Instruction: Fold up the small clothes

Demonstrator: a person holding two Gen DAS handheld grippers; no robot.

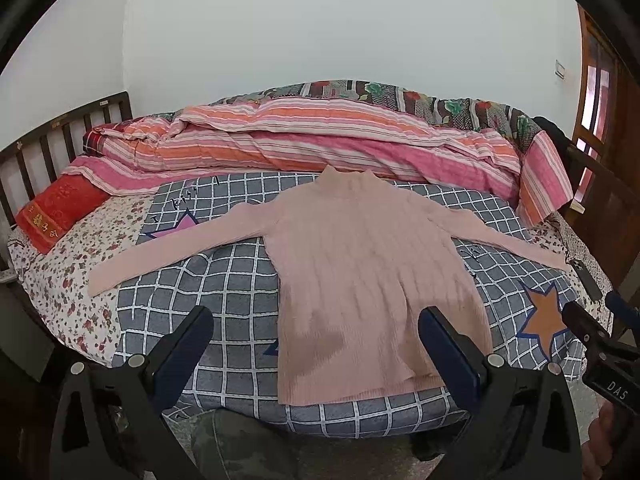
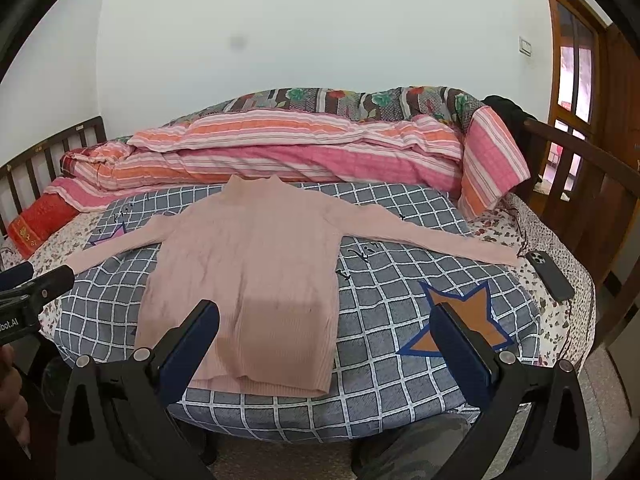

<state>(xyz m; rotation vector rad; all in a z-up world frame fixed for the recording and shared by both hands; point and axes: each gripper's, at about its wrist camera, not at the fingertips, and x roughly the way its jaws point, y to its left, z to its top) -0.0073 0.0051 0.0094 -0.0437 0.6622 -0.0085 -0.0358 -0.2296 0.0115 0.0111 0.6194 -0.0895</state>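
At the bottom of the left wrist view, we see our left gripper [image 1: 316, 322] with its two dark-padded fingers spread wide apart, holding nothing; its right finger [image 1: 444, 344] overlaps the lower right part of the pink ribbed sweater [image 1: 360, 280], though we cannot tell whether it touches the fabric. In the right wrist view, our right gripper [image 2: 326, 320] sits at the bottom of the frame, likewise spread wide and empty, its left finger [image 2: 196, 336] over the sweater's lower half.

The sweater lies flat at the centre of both frames, high collar toward the top, hem toward us, both sleeves stretched out to left and right. It rests on a grey grid-patterned blanket [image 1: 224, 280] printed with an orange star [image 2: 464, 316] at lower right and a purple star [image 1: 180, 226] at mid left. Under the blanket is a floral sheet [image 1: 60, 276]. A dark phone [image 2: 550, 274] lies on that sheet just beyond the right sleeve's cuff. Above the sweater in the frame, a pink-and-orange striped quilt [image 1: 320, 136] is bunched along the bed, with a red pillow [image 1: 56, 216] at mid left and a wooden headboard [image 1: 60, 132] behind it.
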